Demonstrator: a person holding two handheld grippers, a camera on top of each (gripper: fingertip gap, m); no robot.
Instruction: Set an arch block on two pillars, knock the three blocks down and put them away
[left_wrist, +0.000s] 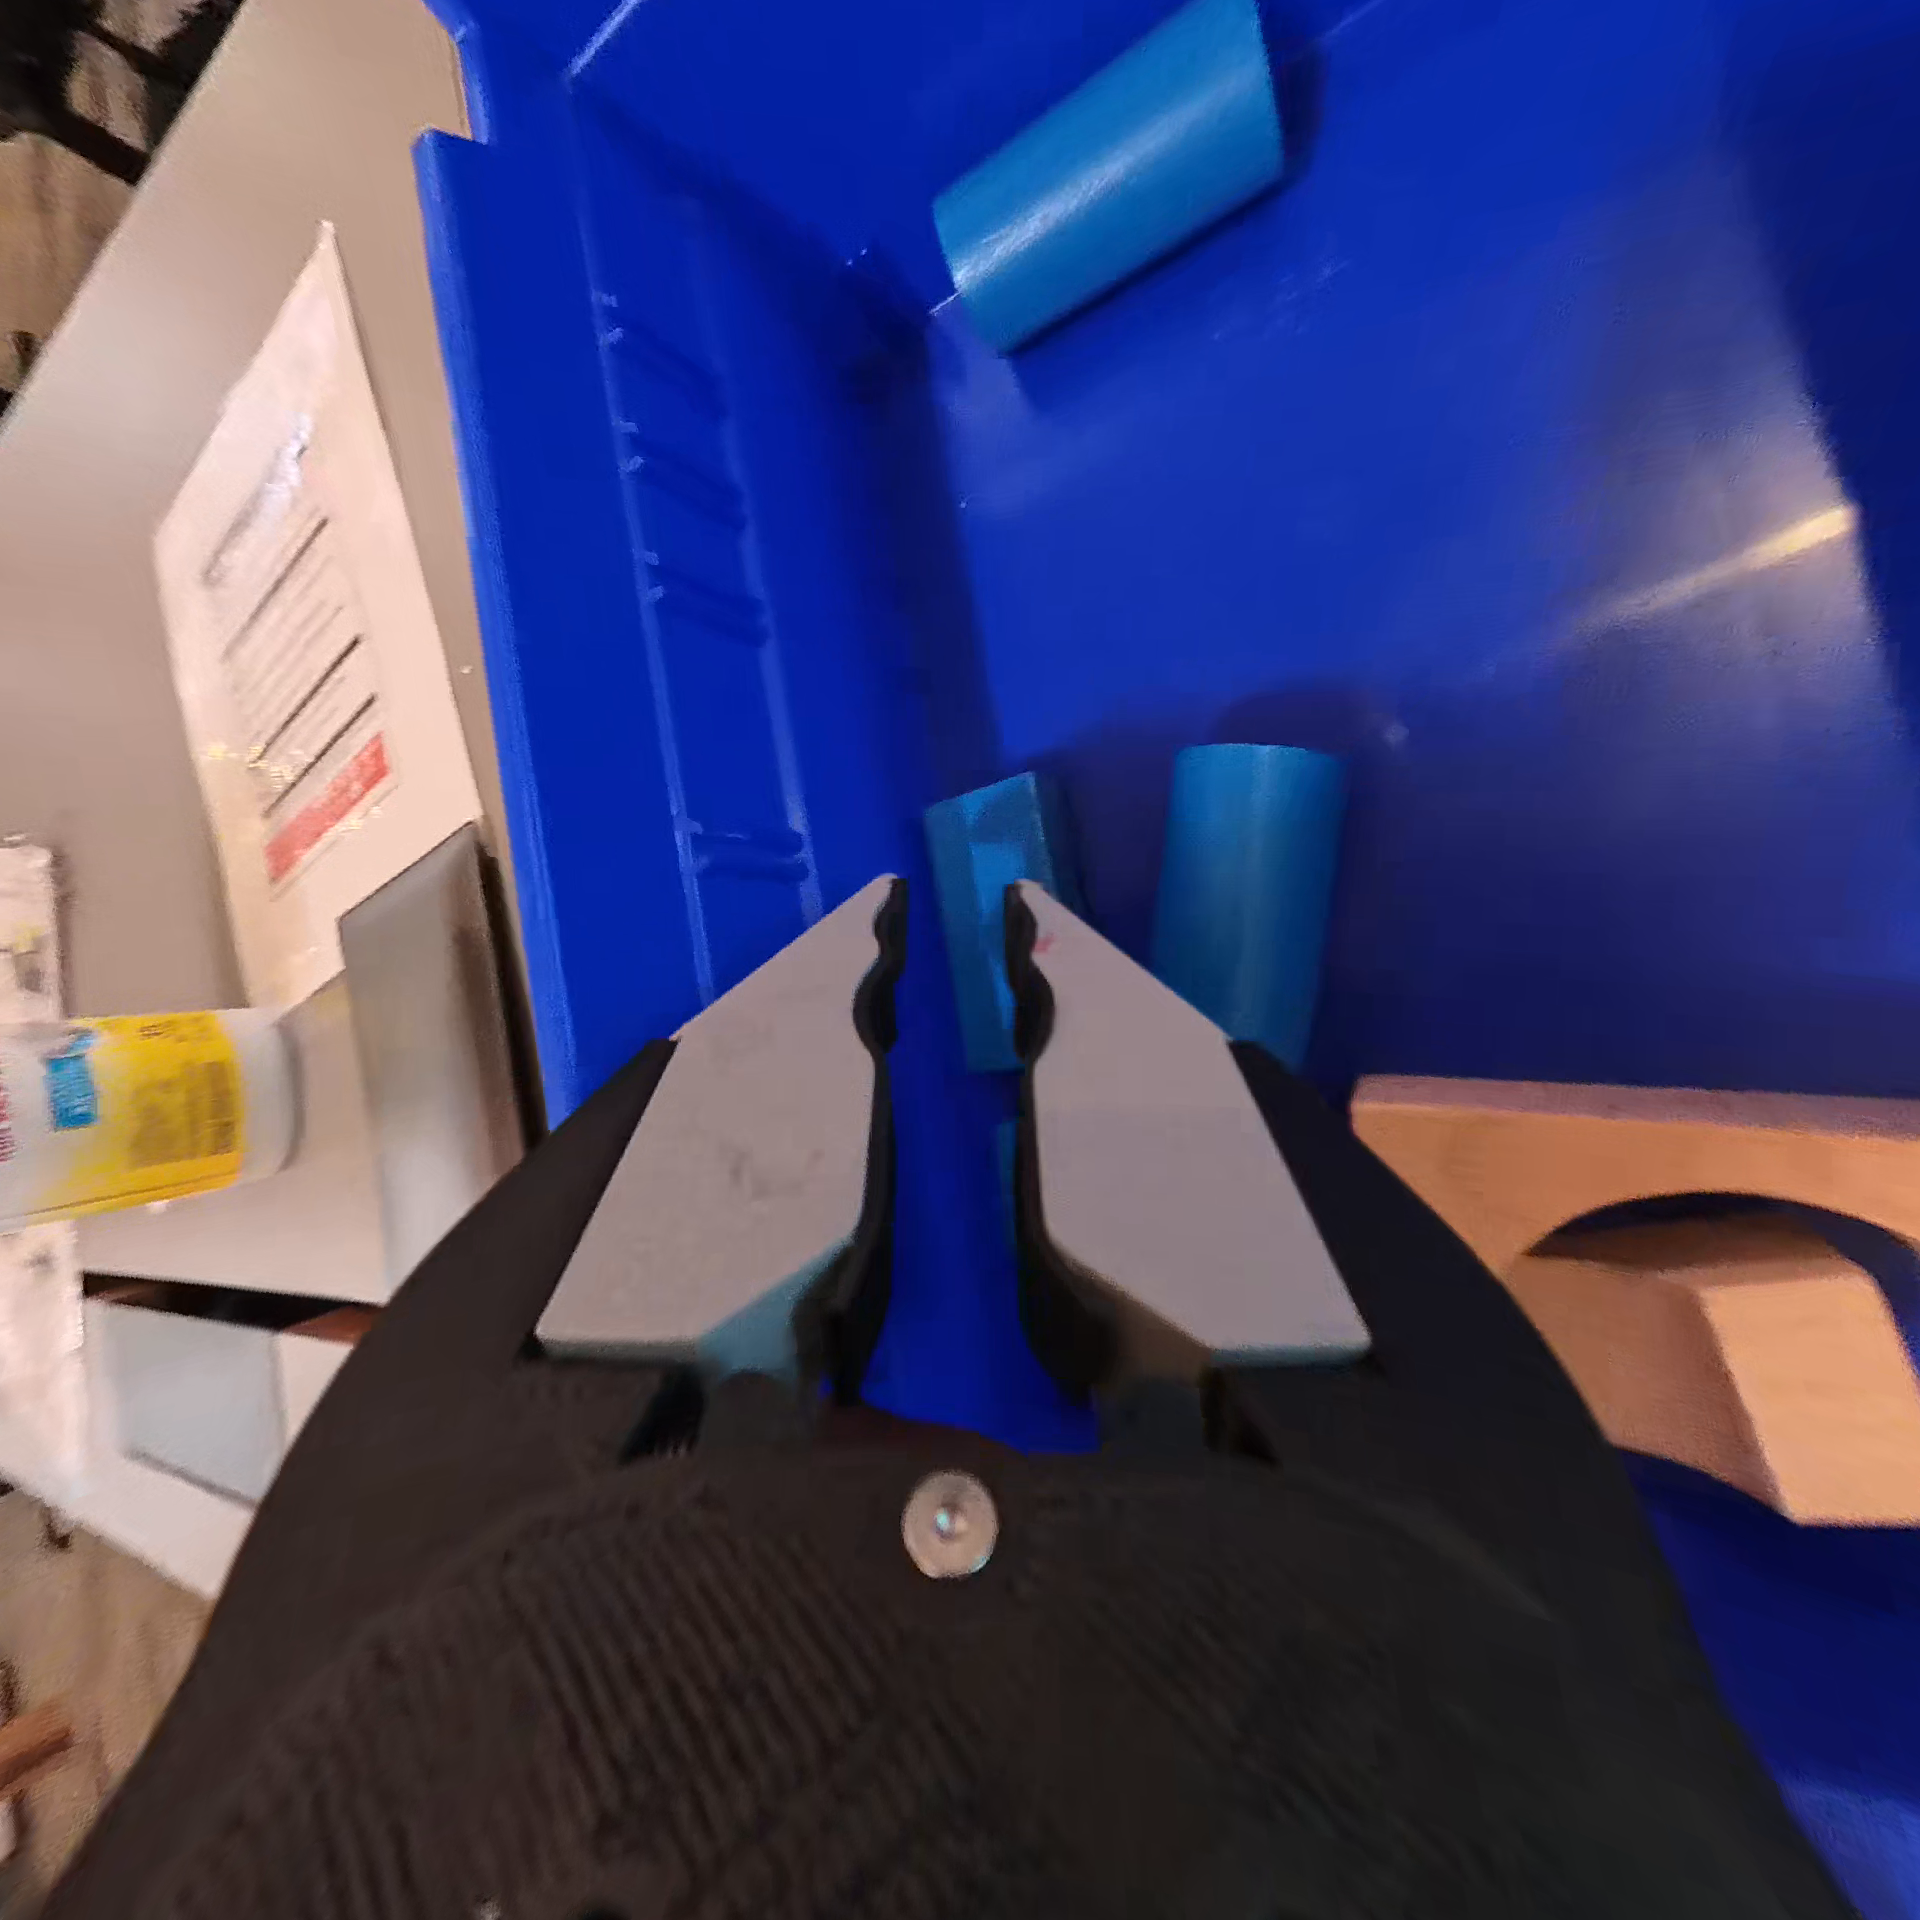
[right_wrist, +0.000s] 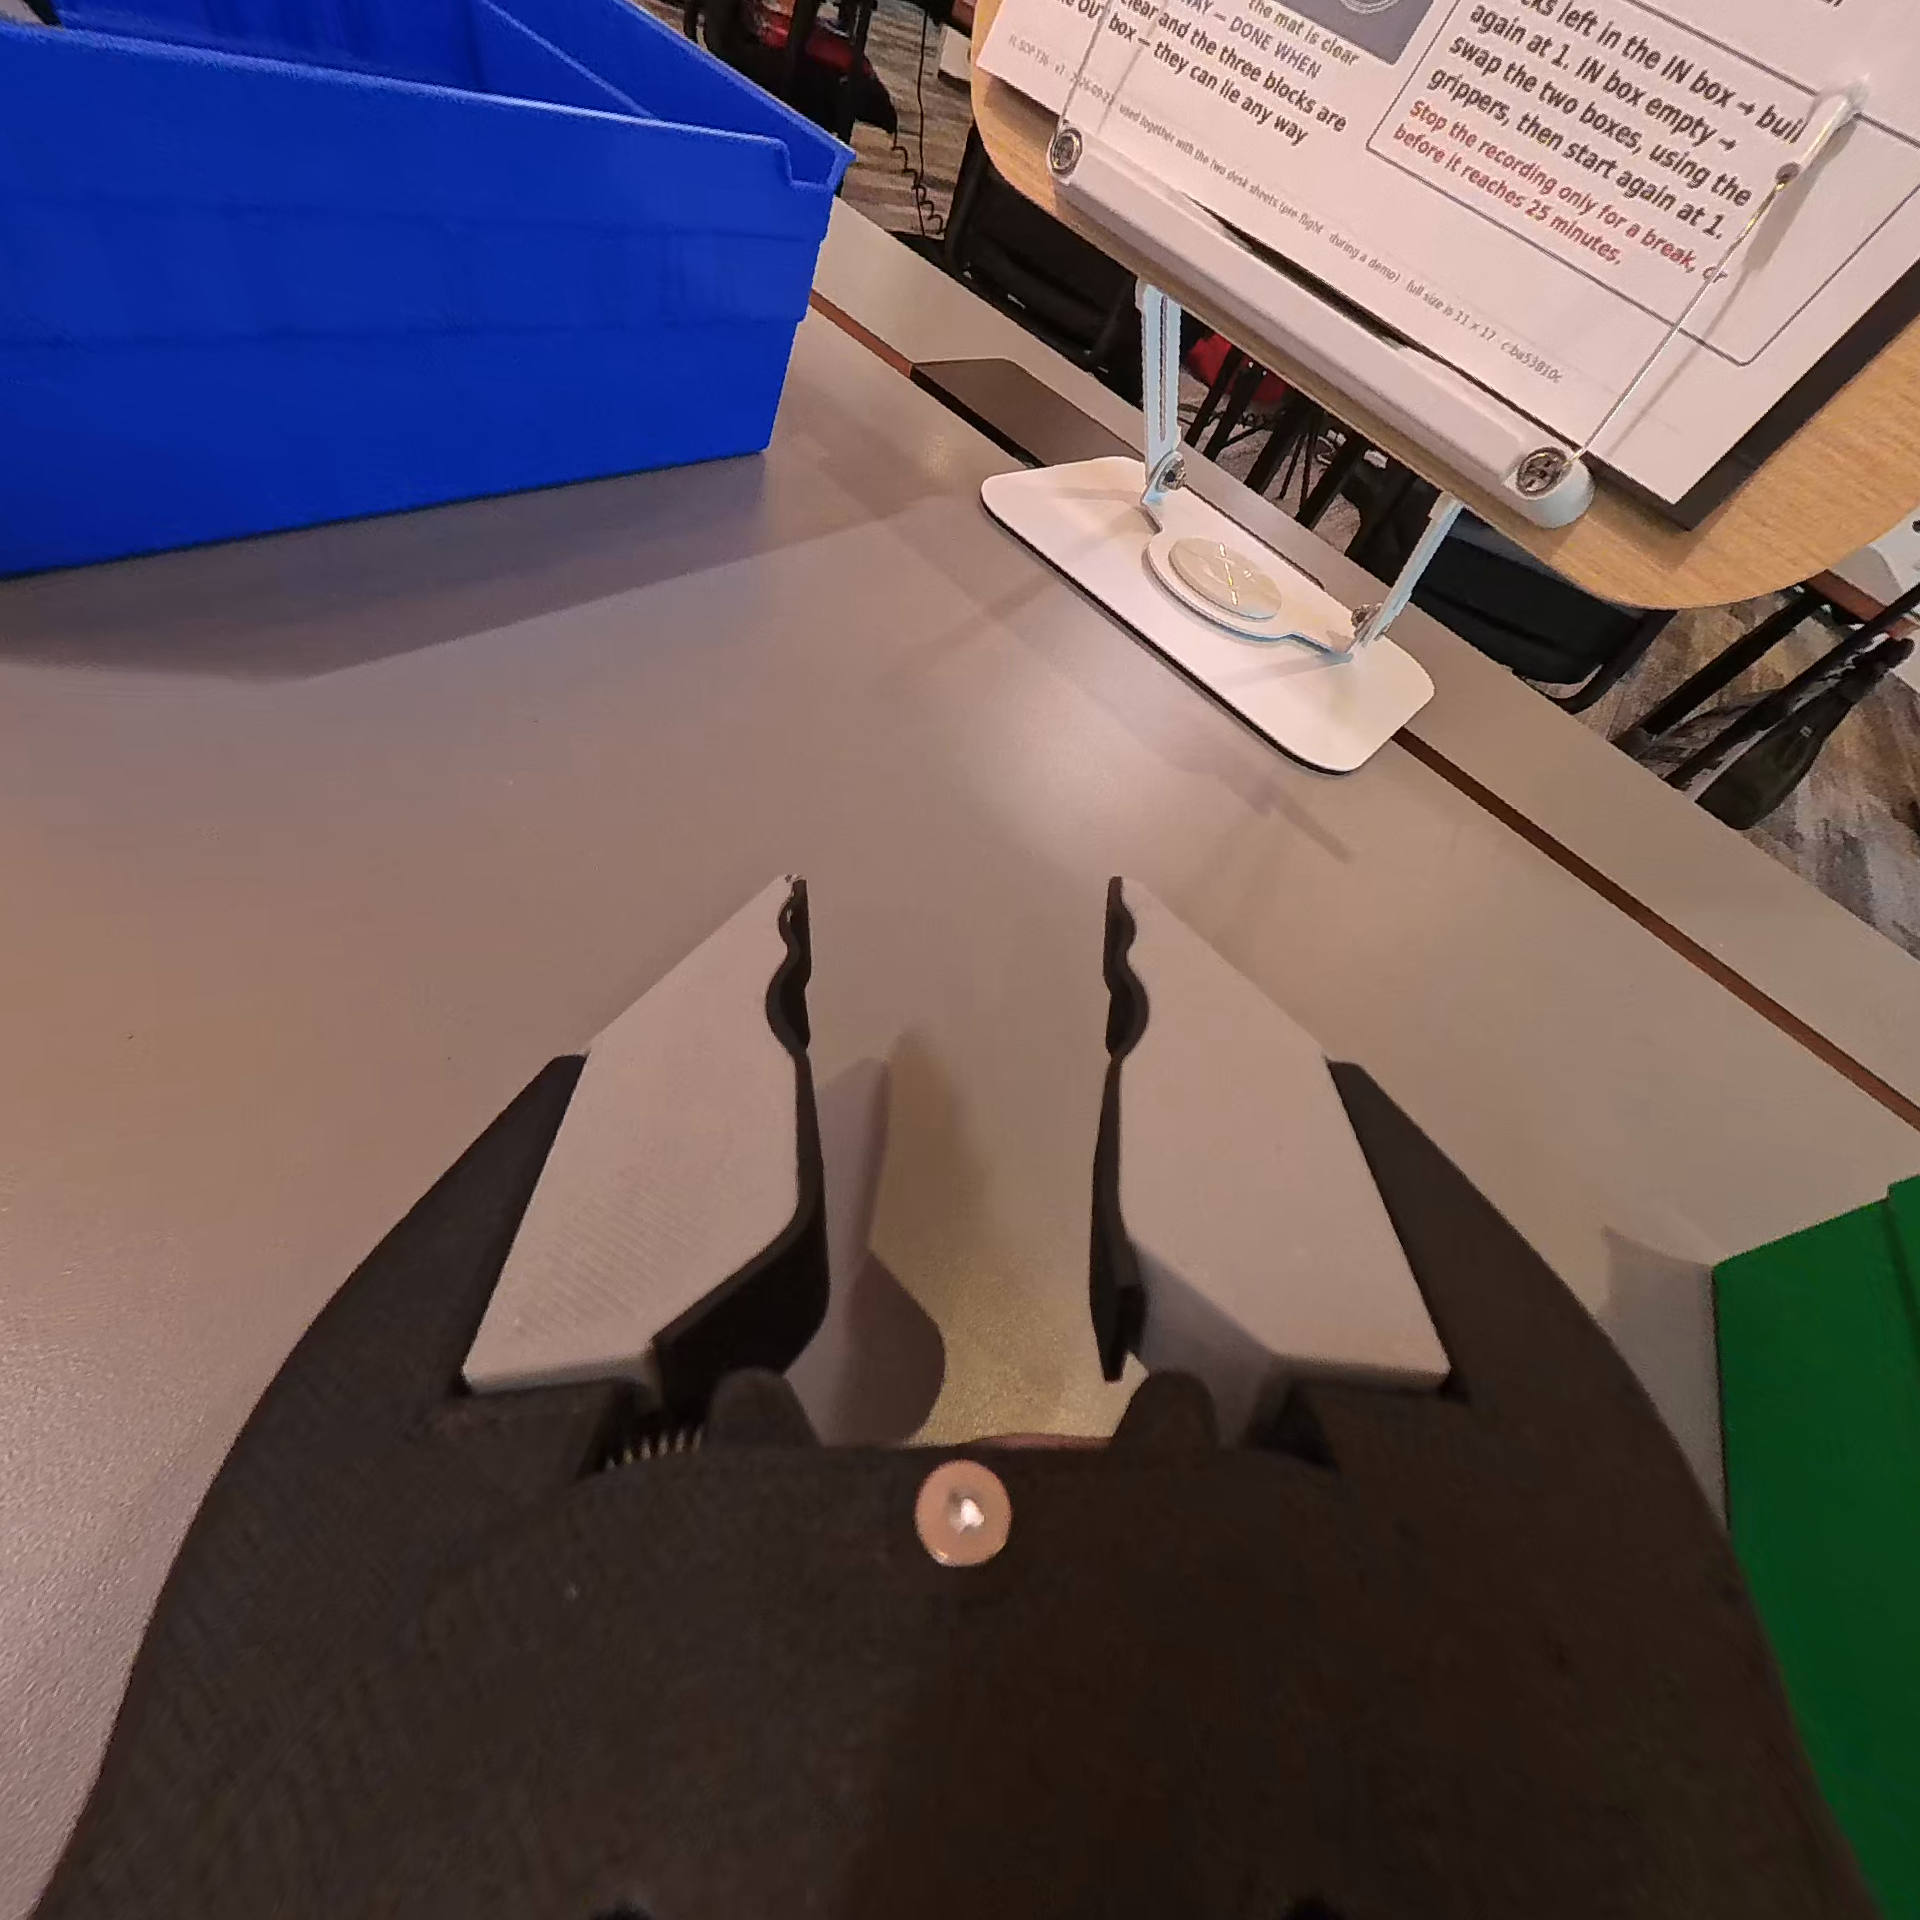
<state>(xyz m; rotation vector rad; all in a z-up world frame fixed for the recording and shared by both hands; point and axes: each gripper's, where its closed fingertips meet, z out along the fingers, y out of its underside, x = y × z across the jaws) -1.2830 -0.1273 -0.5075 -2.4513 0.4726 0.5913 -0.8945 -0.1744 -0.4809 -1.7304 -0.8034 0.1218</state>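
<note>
Our left gripper (left_wrist: 954, 894) hangs inside the blue bin (left_wrist: 1455, 623), fingers narrowly apart; a small blue block (left_wrist: 982, 914) lies beyond the tips, nothing clamped. 2 blue cylinders lie in there too: one (left_wrist: 1242, 894) just beside that block, one (left_wrist: 1112, 177) near the far corner. The wooden arch (left_wrist: 1662, 1278) sits at the right edge. Our right gripper (right_wrist: 956, 894) is wide apart and bare over the grey table (right_wrist: 520, 831), blue bin (right_wrist: 364, 312) ahead-left, document stand (right_wrist: 1226, 603) ahead-right.
</note>
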